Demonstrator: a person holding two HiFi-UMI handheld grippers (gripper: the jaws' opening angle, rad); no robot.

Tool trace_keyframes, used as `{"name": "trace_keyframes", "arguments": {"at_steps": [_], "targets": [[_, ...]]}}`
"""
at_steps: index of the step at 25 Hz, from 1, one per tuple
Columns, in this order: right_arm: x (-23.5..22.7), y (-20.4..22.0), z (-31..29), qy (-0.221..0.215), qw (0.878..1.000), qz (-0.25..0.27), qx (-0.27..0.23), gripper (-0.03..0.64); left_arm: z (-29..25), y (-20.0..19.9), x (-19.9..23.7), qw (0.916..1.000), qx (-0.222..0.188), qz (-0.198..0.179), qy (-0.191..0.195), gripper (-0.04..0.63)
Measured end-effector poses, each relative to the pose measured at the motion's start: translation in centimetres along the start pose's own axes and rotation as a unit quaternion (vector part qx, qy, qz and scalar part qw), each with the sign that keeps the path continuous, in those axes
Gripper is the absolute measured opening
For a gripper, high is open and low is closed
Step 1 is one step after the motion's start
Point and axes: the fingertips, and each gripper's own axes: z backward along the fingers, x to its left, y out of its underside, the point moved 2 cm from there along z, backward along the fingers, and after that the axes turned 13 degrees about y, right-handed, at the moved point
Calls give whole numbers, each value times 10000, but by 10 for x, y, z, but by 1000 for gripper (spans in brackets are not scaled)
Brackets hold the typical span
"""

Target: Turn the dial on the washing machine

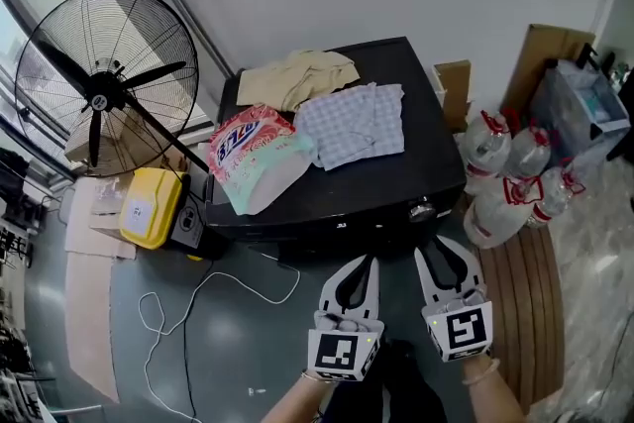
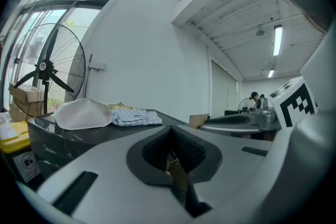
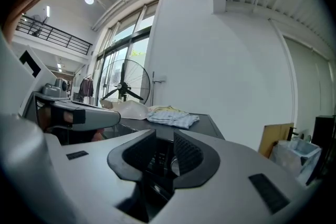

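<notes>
seen from above, a black top-loading washing machine [image 1: 428,139] carries loose clothes [image 1: 352,122] and a detergent bag [image 1: 253,152] whose blue lettering is too blurred to read. its silver dial [image 1: 423,209] sits at the front right corner. the right gripper [image 1: 436,253], jaws slightly parted and empty, points at the dial, likely lining up to grasp it. the left gripper [image 1: 369,261] waits alongside, closed on nothing.

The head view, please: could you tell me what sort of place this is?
Probably a laundry or utility corner: a black washing machine with clothes and a pink bag on its lid, a large standing fan beside it, and water bottles on the floor.
</notes>
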Motion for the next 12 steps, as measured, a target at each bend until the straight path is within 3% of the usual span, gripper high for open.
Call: {"name": "trace_keyframes", "arguments": {"at_steps": [12], "targets": [[-18,70,-51,249,9990,-75,353,223,-37,56,12,9998,54,207,-25,14]]}}
